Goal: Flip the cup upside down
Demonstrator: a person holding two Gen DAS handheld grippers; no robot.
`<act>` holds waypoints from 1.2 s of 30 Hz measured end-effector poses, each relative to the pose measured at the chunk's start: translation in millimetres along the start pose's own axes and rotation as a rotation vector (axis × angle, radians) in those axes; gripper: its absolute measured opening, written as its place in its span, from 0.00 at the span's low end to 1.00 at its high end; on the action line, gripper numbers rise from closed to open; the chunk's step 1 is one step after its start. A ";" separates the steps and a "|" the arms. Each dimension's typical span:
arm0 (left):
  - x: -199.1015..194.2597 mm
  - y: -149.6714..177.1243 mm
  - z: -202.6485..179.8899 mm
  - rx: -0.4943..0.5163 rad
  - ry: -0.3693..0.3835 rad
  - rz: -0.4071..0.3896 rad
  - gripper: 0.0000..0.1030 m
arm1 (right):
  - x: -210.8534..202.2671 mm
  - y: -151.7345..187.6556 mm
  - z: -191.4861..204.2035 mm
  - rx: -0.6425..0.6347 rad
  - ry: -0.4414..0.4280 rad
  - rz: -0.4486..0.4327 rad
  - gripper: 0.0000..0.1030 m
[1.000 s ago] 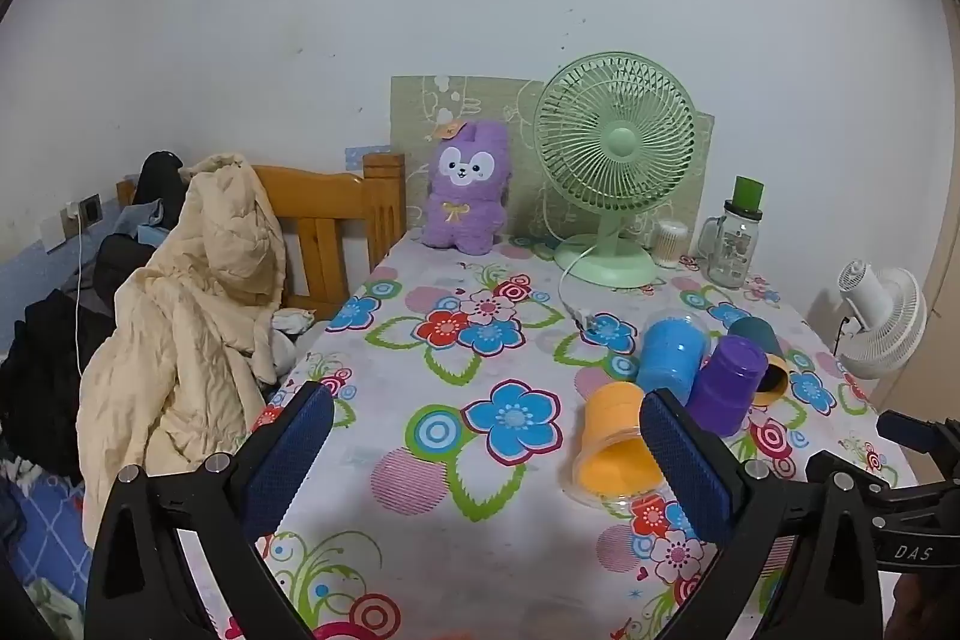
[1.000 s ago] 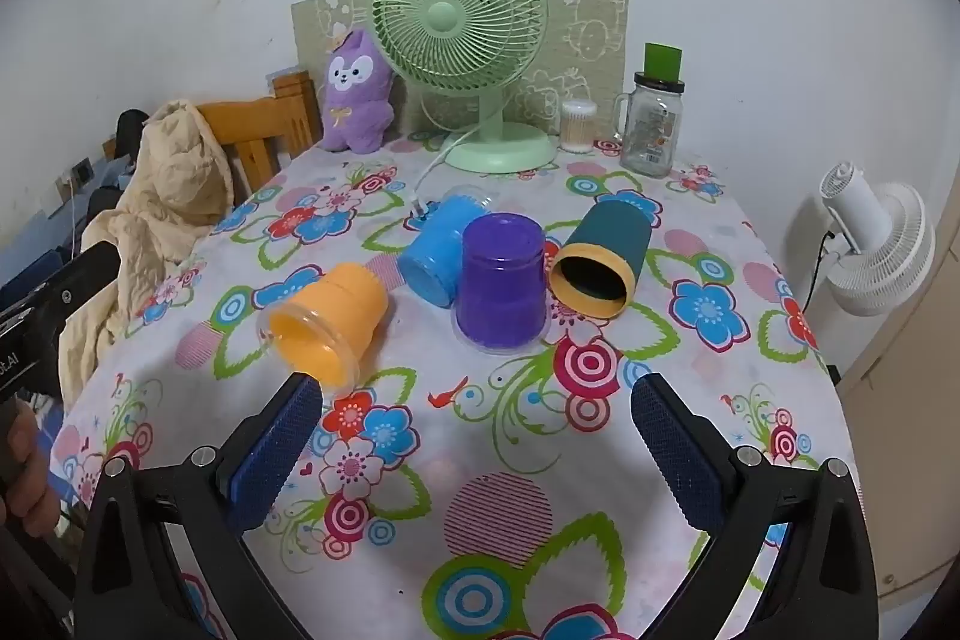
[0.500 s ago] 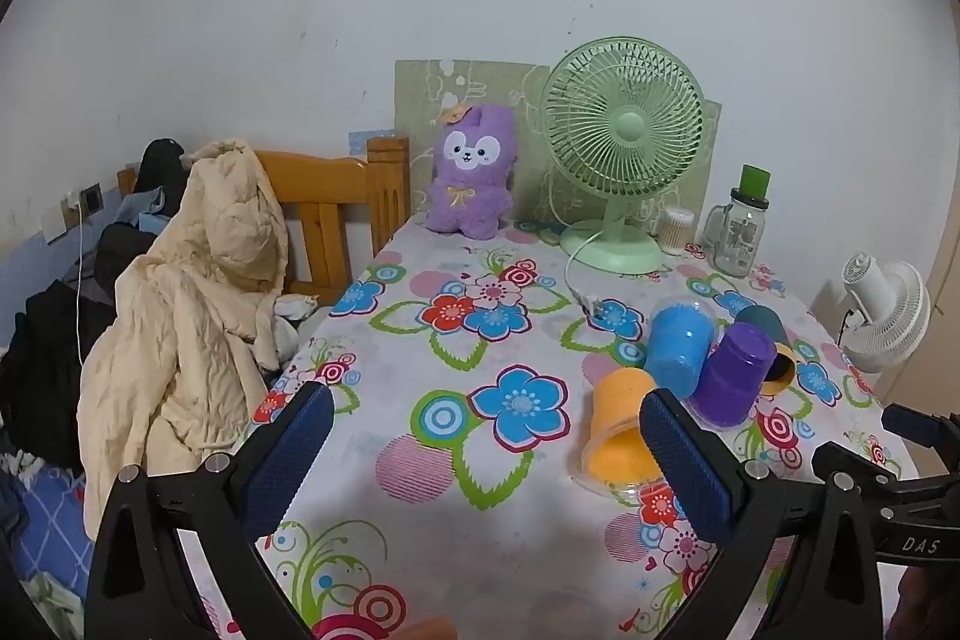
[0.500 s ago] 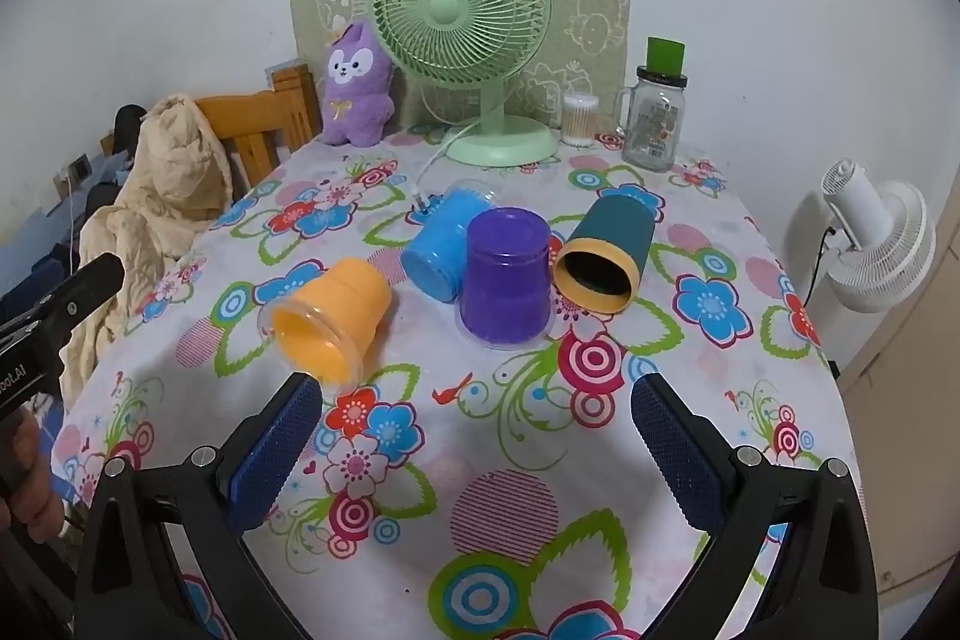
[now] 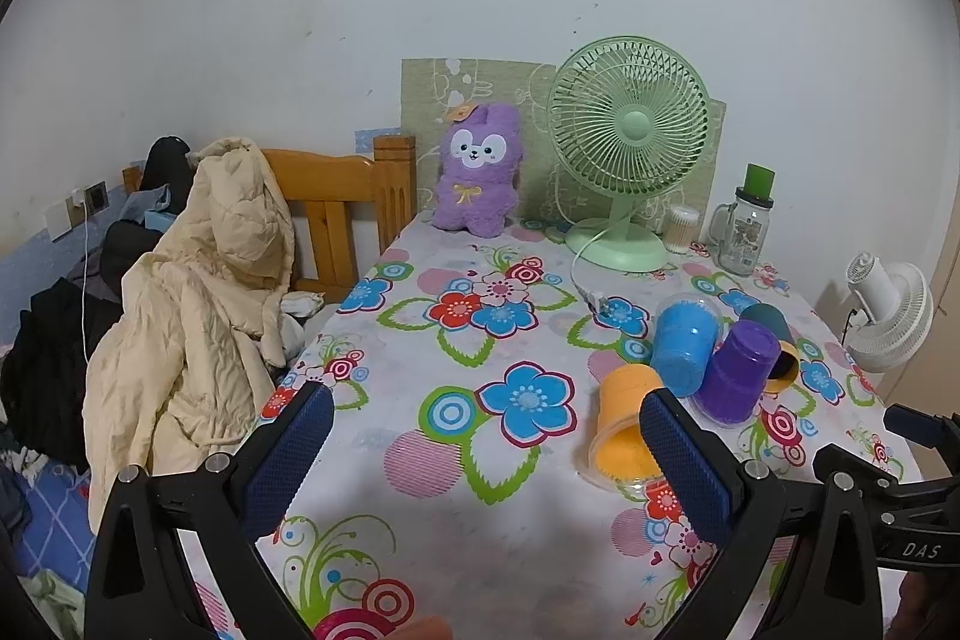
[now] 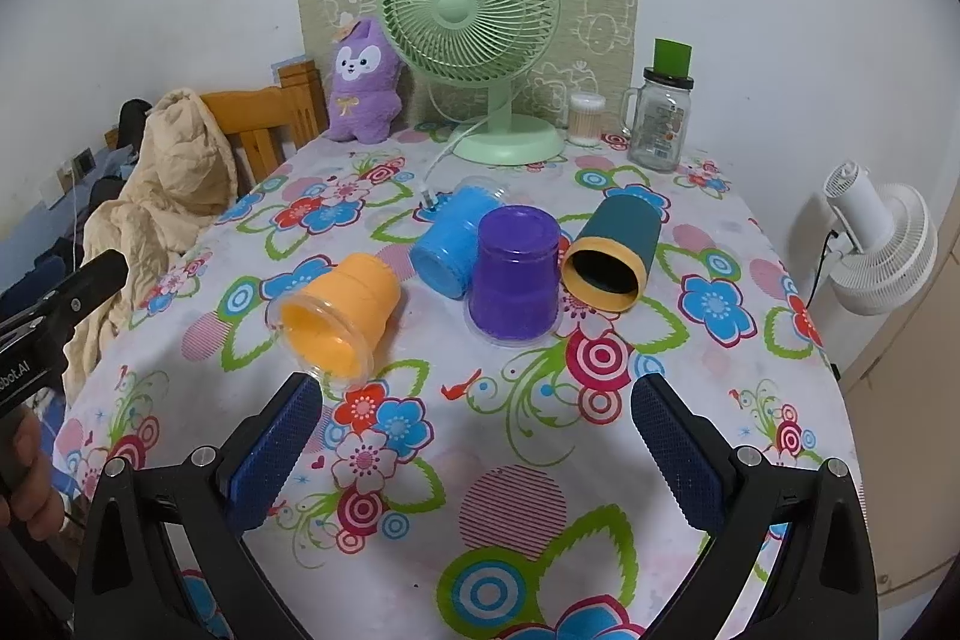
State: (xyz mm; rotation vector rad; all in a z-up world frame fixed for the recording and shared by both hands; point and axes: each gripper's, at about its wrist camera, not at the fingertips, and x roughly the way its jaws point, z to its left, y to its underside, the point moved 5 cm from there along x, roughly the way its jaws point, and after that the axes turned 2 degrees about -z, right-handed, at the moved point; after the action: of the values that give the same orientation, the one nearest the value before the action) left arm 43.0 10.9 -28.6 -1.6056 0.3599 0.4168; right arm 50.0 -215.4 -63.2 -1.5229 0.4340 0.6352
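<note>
Several plastic cups sit on the flowered tablecloth. An orange cup (image 6: 336, 313) lies on its side, mouth toward me; it also shows in the left wrist view (image 5: 624, 424). A blue cup (image 6: 459, 241) lies on its side behind it. A purple cup (image 6: 515, 271) stands upside down. A dark teal cup (image 6: 612, 250) with a yellow rim lies on its side. My right gripper (image 6: 477, 436) is open and empty, in front of the cups. My left gripper (image 5: 486, 454) is open and empty, to the left of the orange cup.
A green fan (image 6: 474, 34), a purple plush toy (image 6: 363, 82), a glass jar with green lid (image 6: 660, 118) and a swab box (image 6: 586, 118) stand at the table's back. A wooden chair with a beige coat (image 5: 198, 292) is at the left; a white fan (image 6: 876, 238) at the right.
Both grippers have drawn back and a little upward from the cups, so the cups look smaller and farther away. Both grippers stay open. The cups have not moved.
</note>
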 end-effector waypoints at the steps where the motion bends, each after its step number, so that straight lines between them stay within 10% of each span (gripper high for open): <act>1: 0.2 0.1 -1.0 0.000 -0.001 0.000 1.00 | -0.6 0.1 0.5 -0.001 0.000 0.000 1.00; 22: 14.8 15.7 9.7 -0.003 -0.018 0.062 1.00 | 19.5 6.3 9.6 -0.003 0.003 0.080 1.00; 36: 65.3 8.5 29.7 0.045 -0.011 0.142 1.00 | 84.4 -26.2 39.4 0.161 -0.165 0.270 1.00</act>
State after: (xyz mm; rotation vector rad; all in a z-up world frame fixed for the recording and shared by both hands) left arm 95.0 41.1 -68.6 -1.5389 0.4736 0.5223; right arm 126.4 -165.2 -95.1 -1.2583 0.5550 0.9077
